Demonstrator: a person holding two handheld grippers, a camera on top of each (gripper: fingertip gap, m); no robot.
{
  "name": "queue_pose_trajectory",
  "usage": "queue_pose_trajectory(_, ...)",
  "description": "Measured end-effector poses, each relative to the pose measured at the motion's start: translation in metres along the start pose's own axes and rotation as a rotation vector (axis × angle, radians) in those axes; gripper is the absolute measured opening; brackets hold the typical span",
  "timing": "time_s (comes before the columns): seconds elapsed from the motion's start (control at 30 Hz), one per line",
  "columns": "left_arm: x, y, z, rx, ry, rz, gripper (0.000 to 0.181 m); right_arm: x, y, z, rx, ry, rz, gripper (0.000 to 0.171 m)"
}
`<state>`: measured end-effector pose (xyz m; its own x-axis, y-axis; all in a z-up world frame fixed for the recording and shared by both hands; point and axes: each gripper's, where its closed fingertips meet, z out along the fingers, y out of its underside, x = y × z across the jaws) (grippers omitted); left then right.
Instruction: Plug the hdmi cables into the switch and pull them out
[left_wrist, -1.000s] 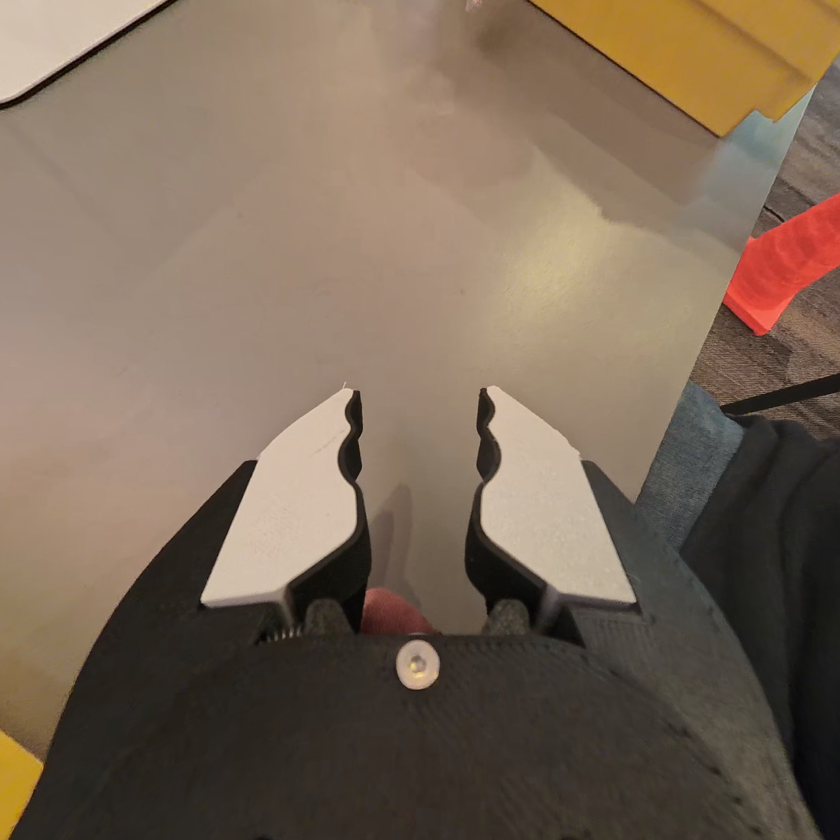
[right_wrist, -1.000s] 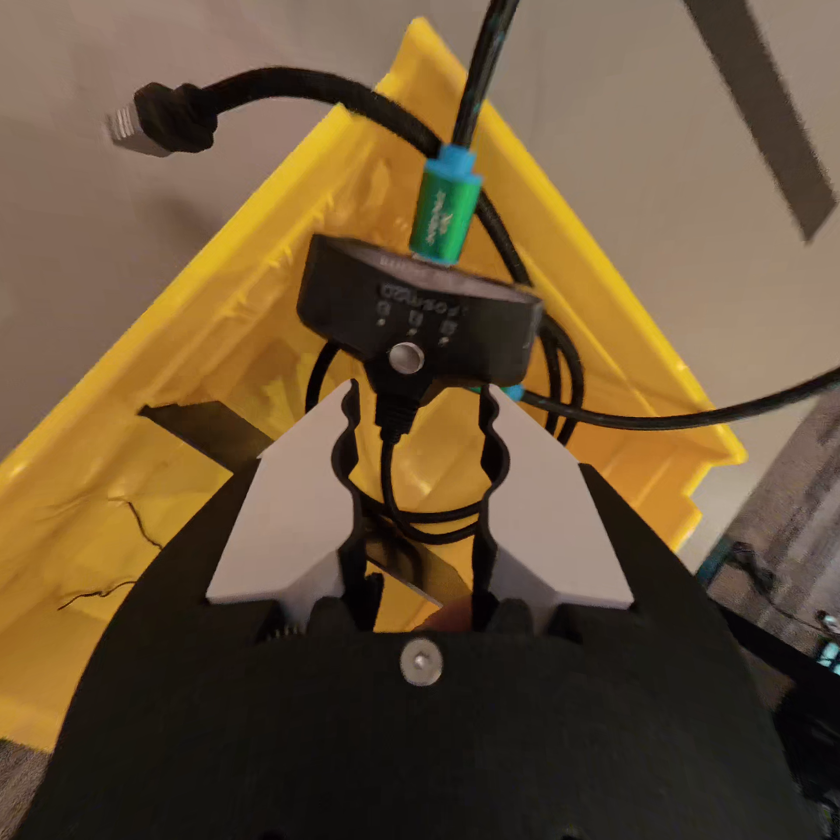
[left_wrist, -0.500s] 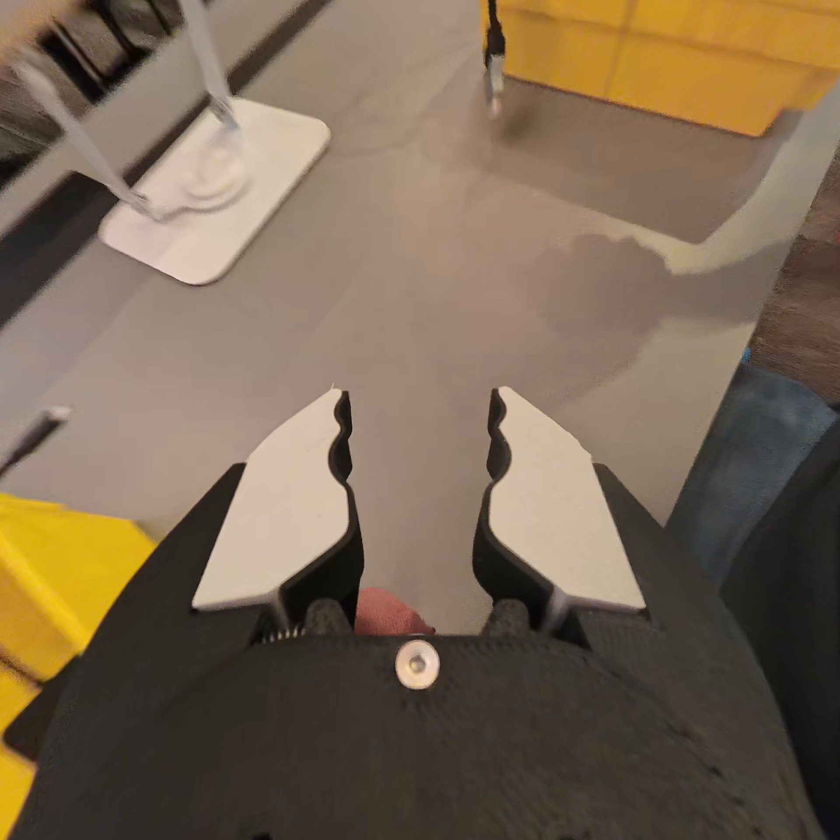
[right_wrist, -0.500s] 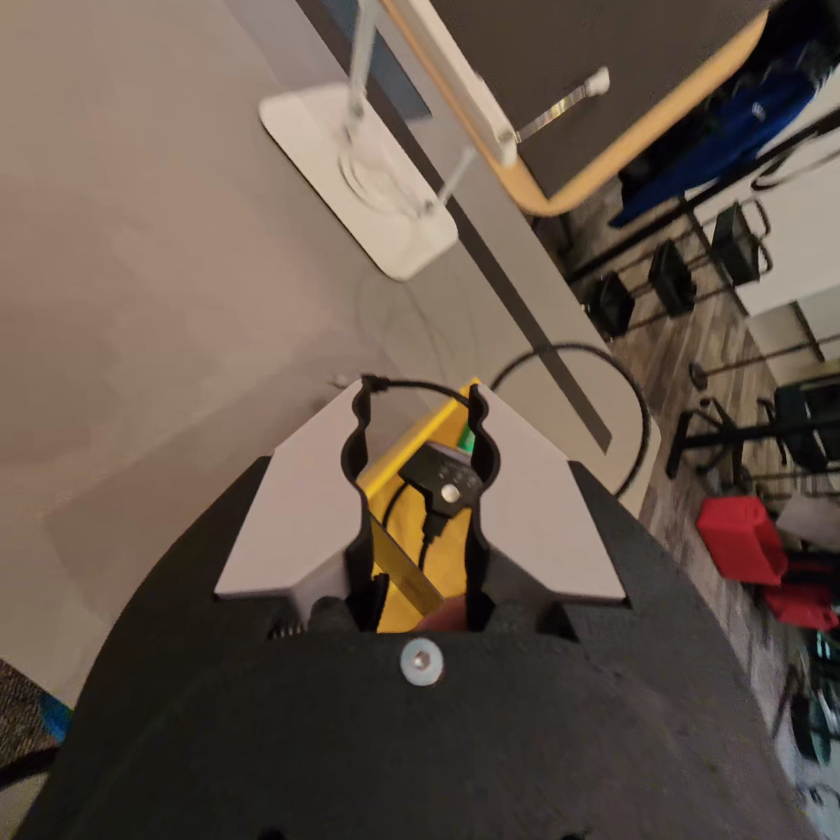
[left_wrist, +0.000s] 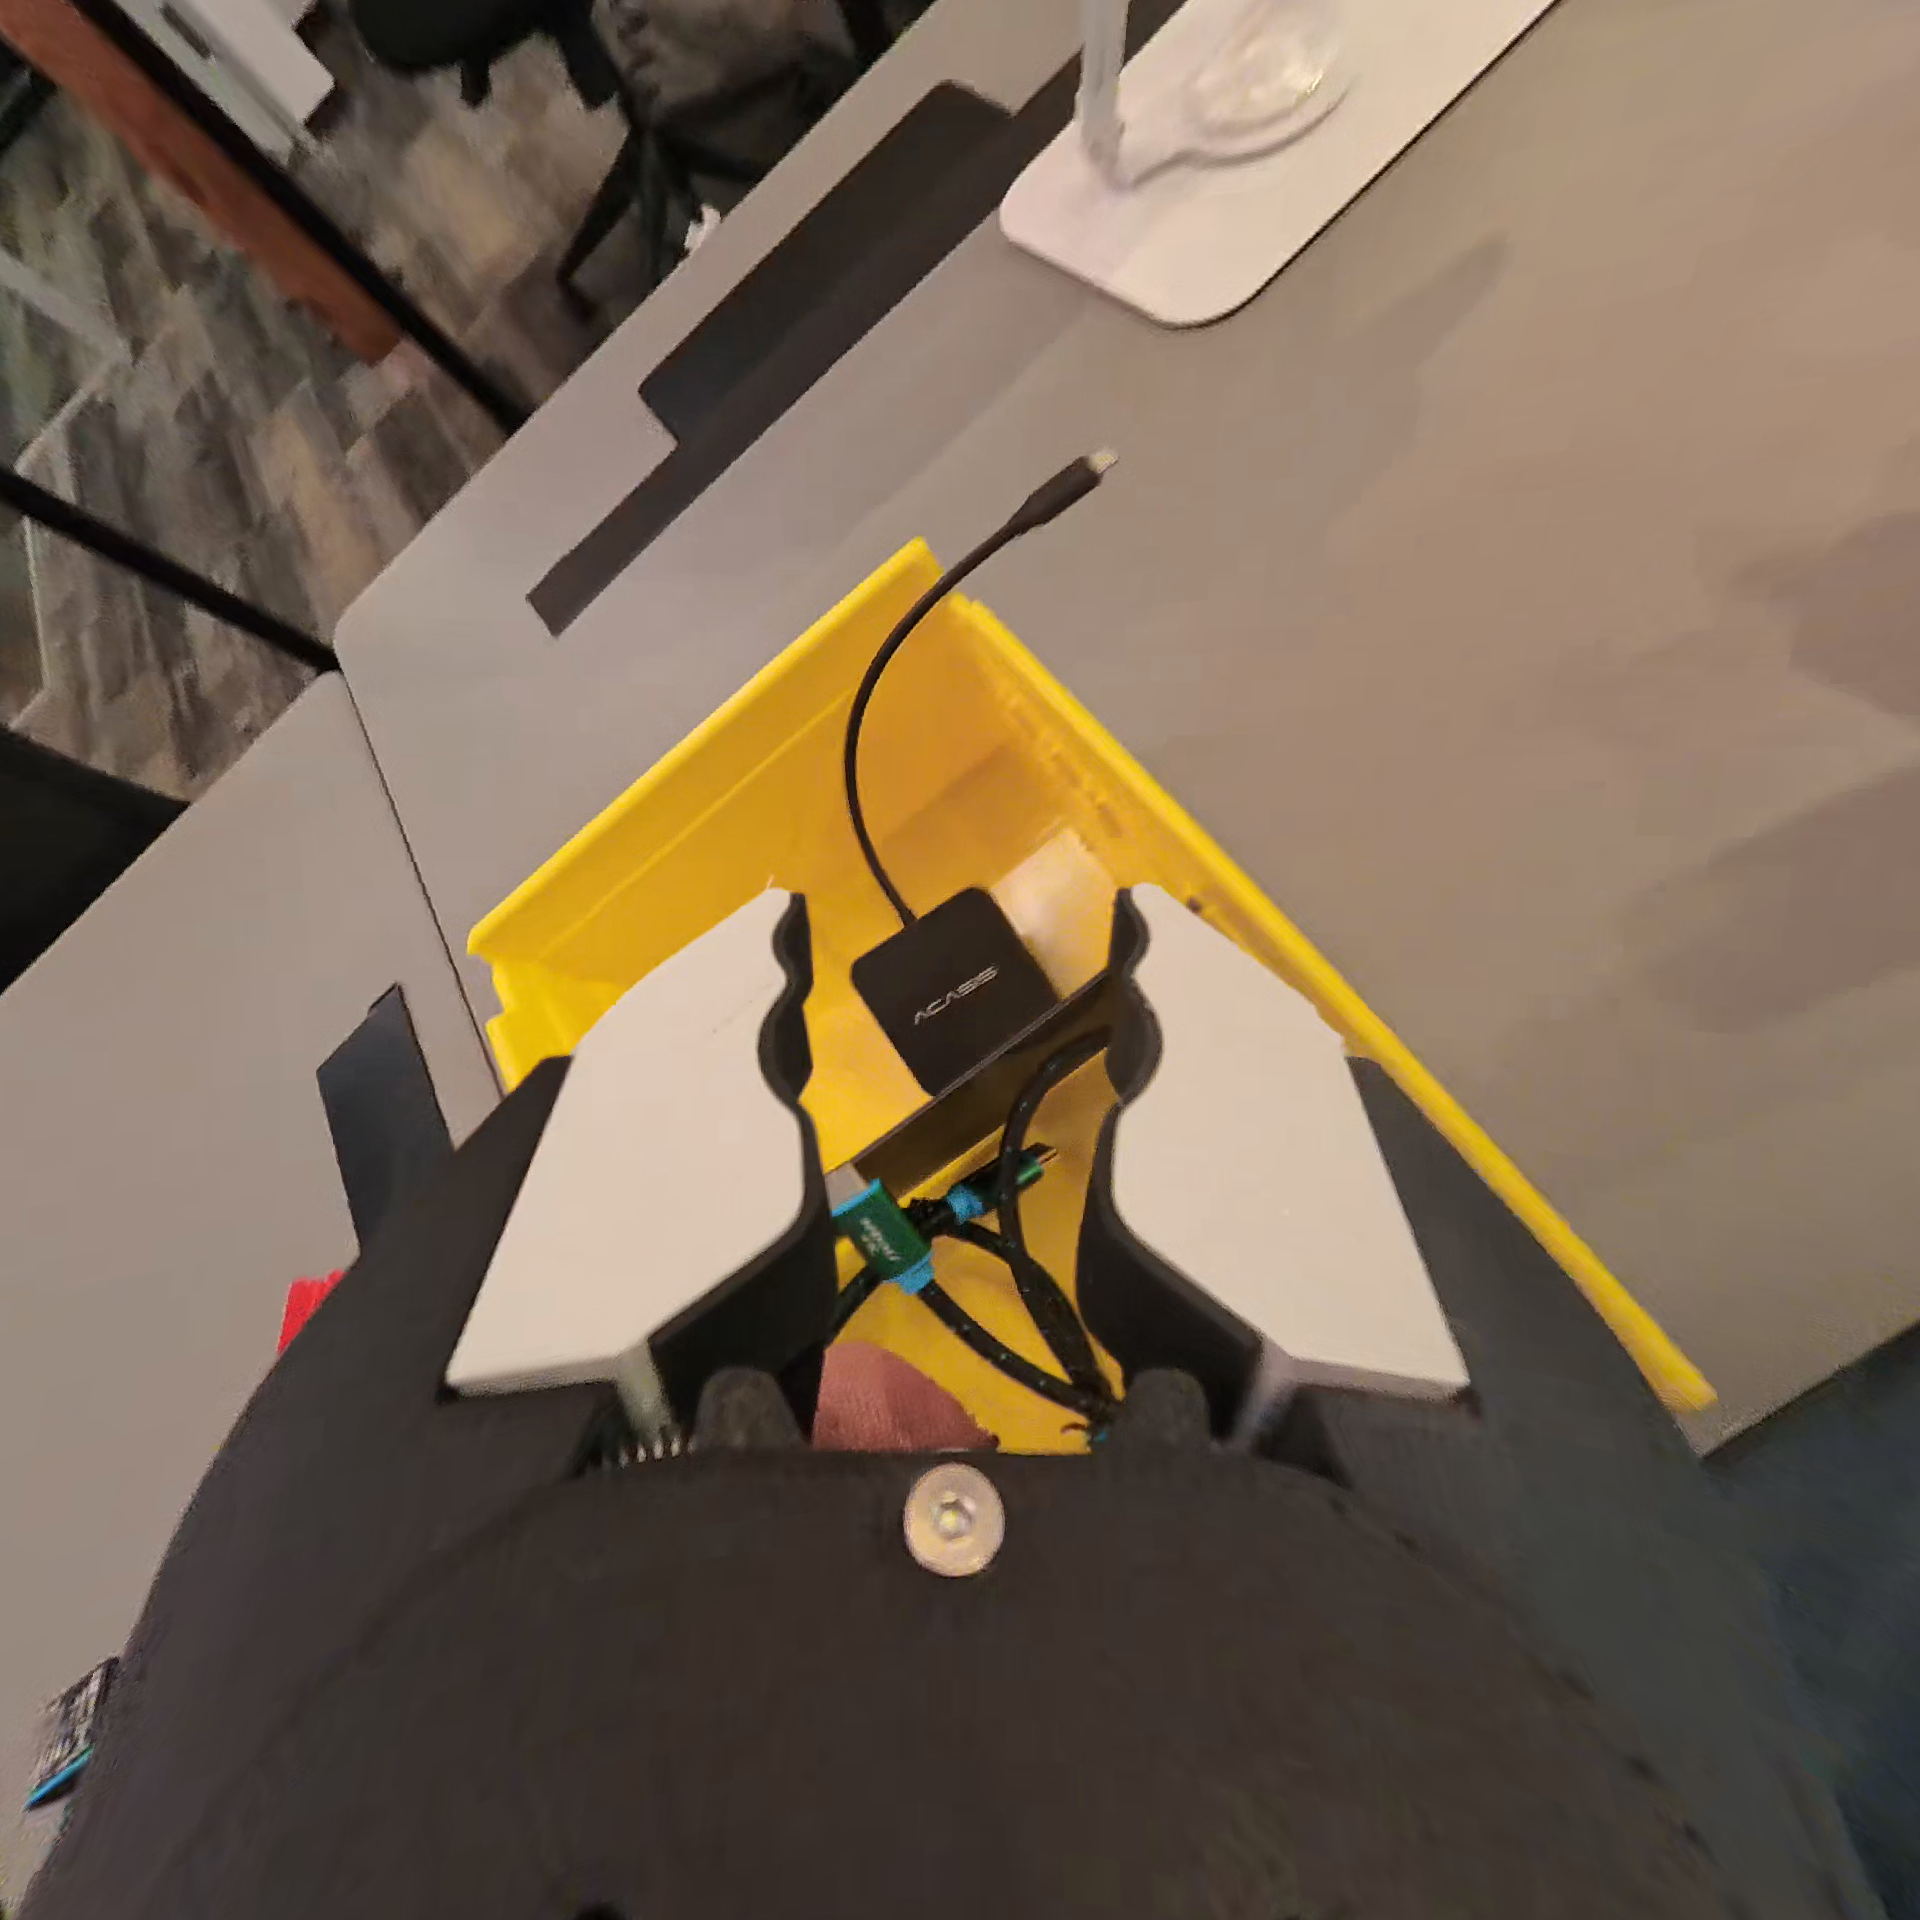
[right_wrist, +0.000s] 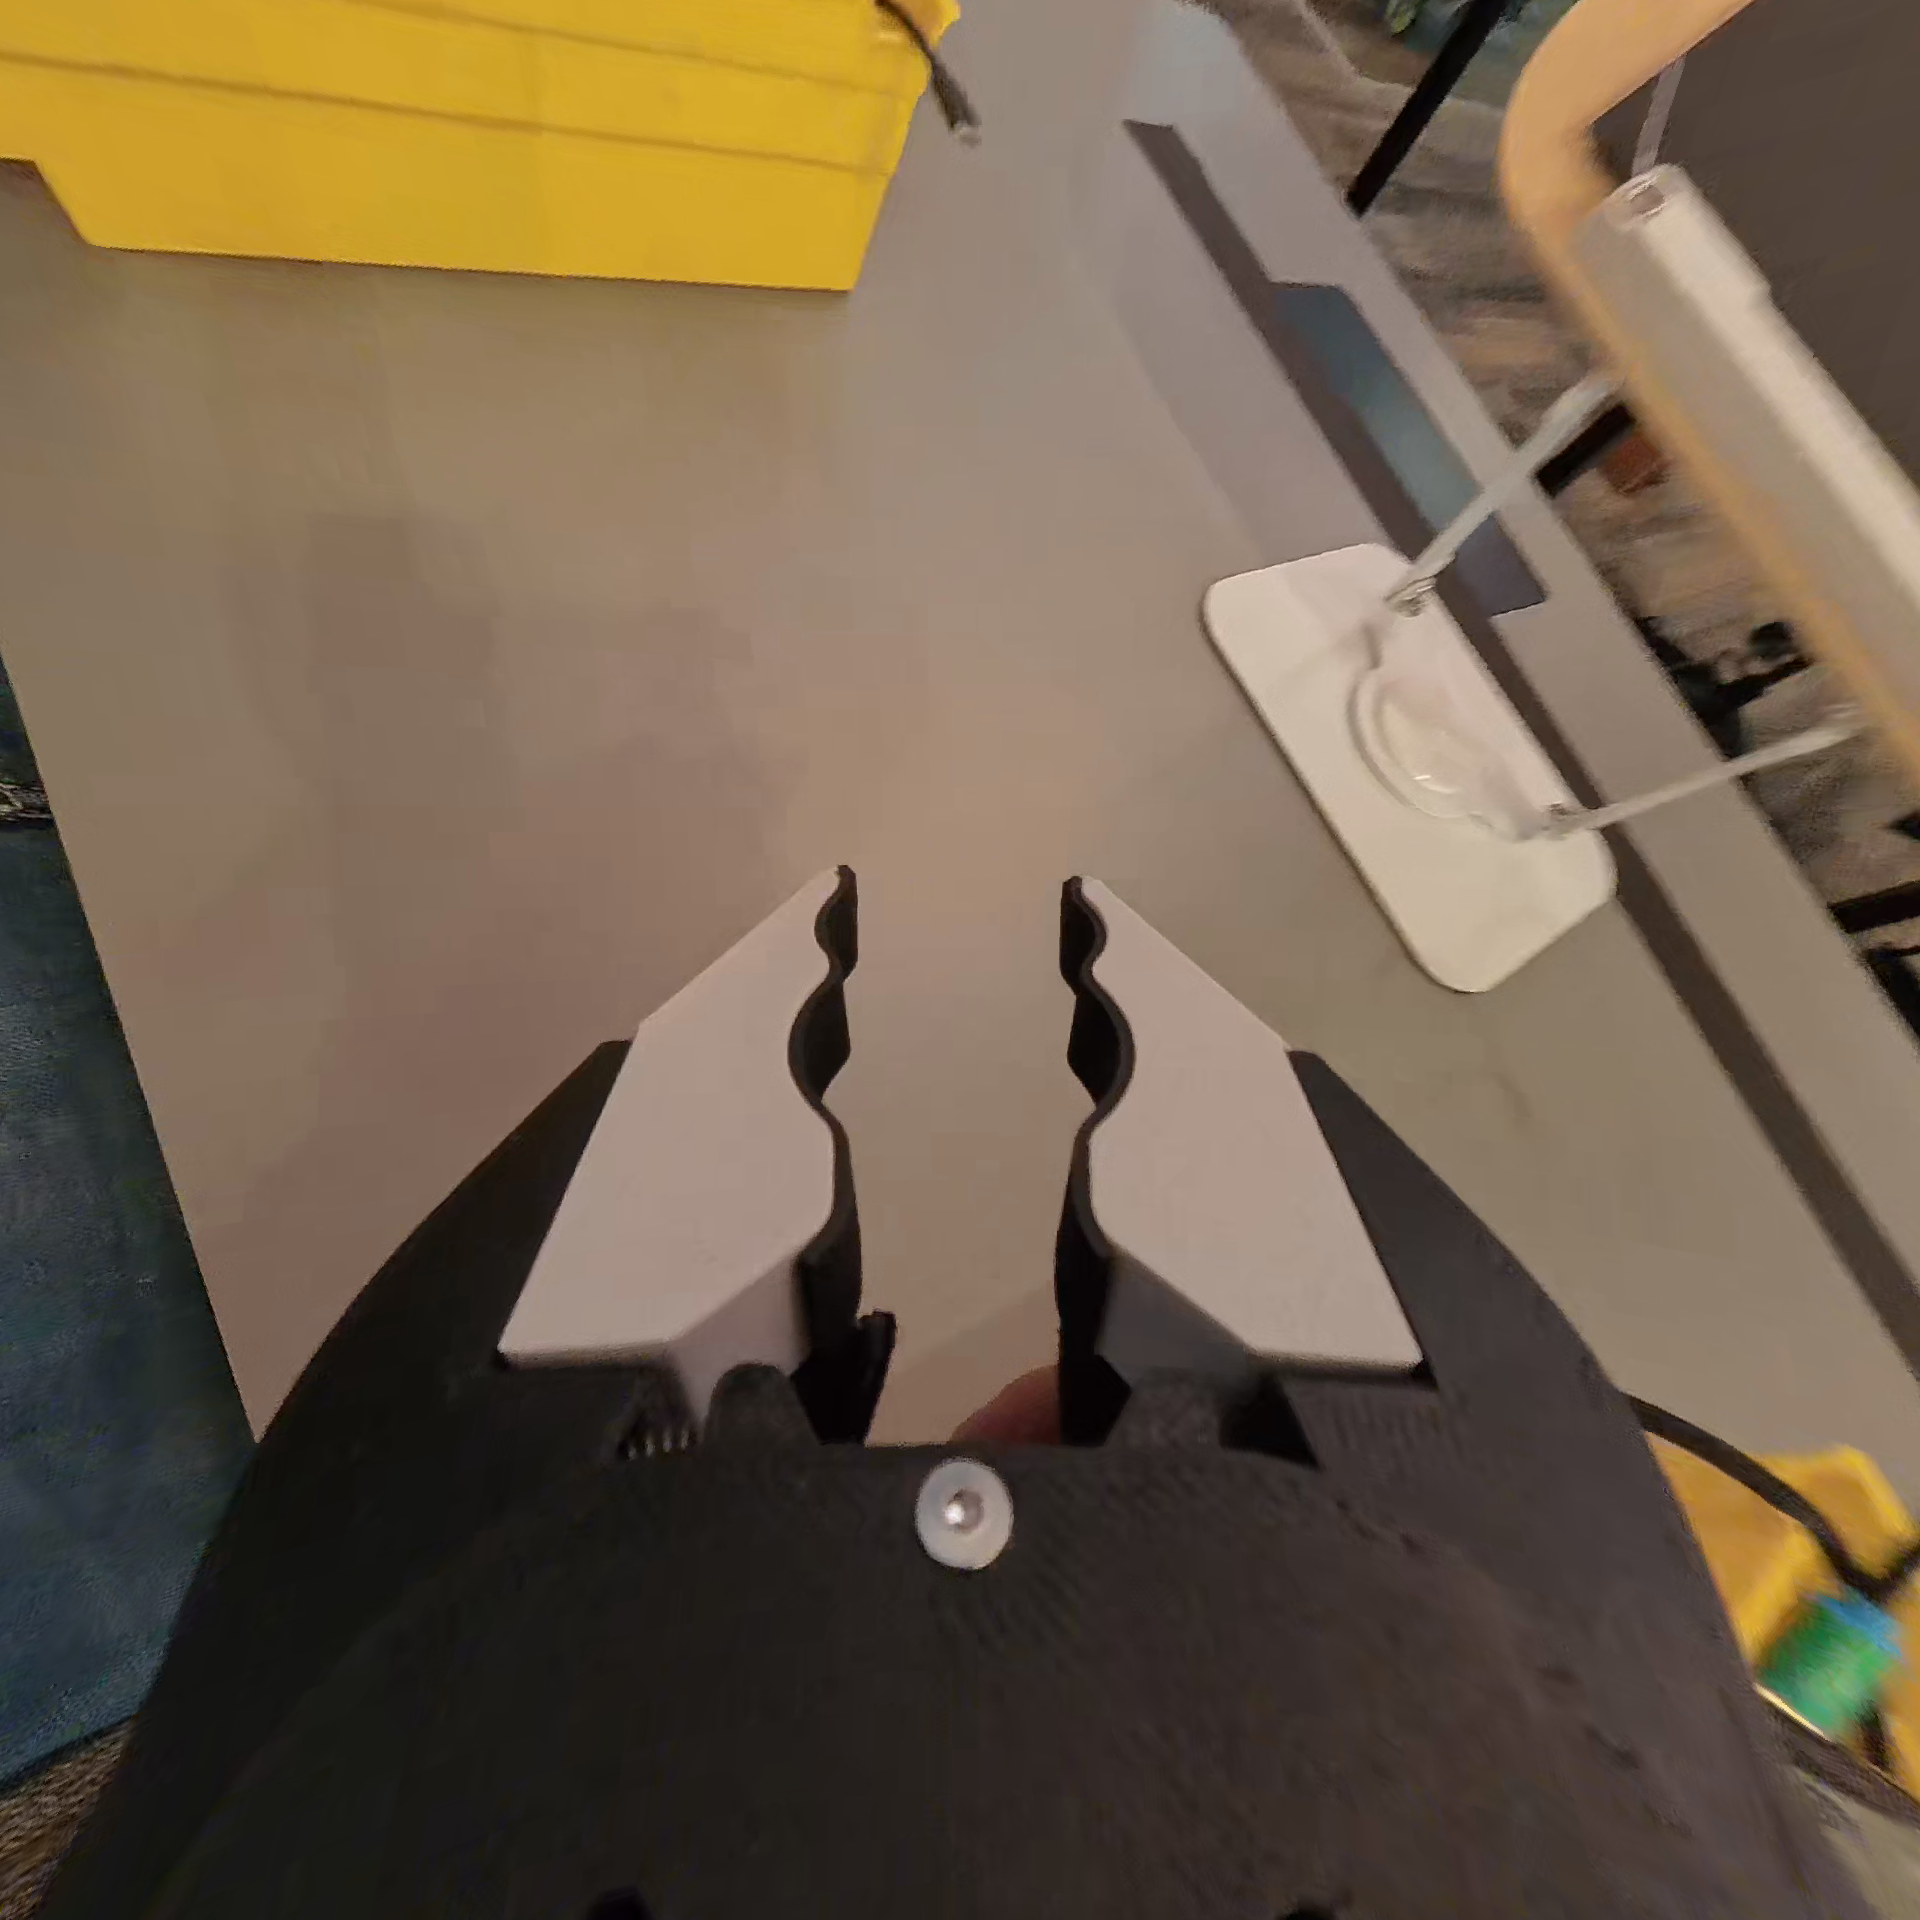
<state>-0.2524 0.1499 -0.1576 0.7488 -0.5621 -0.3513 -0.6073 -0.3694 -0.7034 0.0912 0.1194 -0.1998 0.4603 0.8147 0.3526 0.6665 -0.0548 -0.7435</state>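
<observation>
Left wrist view: the left gripper (left_wrist: 961, 914), jaws spread and empty, hovers over a yellow plastic bin (left_wrist: 1049, 748) holding a flat black square switch box (left_wrist: 951, 992) and green-sleeved braided HDMI cables (left_wrist: 883, 1242). This looks like the reaching step; next it needs a descent onto a plug.

Right wrist view: the right gripper (right_wrist: 958, 894), spread and empty, hangs above the bare grey tabletop (right_wrist: 520, 623).

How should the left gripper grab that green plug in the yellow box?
Grip the green plug on its metal shell, not its braided cord. It lies slanted low in the yellow bin, beside the black box. The left gripper is open above it, so probably come straight down, one finger on each long flat side. Those sides look easiest to pinch.
</observation>
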Motion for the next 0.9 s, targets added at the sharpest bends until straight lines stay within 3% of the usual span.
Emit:
queue_pose_trajectory(0.3,-0.021,0.014,0.073,-0.209,0.008,0.075,0.049,-0.042,0.036,0.054,-0.018,-0.135,0.1,0.036)
queue_pose_trajectory(0.5,-0.035,0.052,0.126,-0.482,0.046,0.078,0.048,-0.058,0.045,0.066,-0.019,-0.173,0.109,0.035)
queue_pose_trajectory(0.57,-0.035,0.059,0.137,-0.529,0.061,0.067,0.035,-0.061,0.049,0.069,-0.023,-0.179,0.11,0.035)
queue_pose_trajectory(0.67,-0.032,0.067,0.149,-0.558,0.082,0.054,0.009,-0.063,0.053,0.071,-0.02,-0.188,0.125,0.035)
queue_pose_trajectory(0.77,-0.034,0.065,0.149,-0.534,0.051,0.076,0.004,-0.063,0.057,0.072,-0.019,-0.191,0.136,0.034)
queue_pose_trajectory(0.9,-0.049,0.031,0.129,-0.386,-0.04,0.056,0.003,-0.062,0.06,0.071,-0.003,-0.195,0.158,0.033)
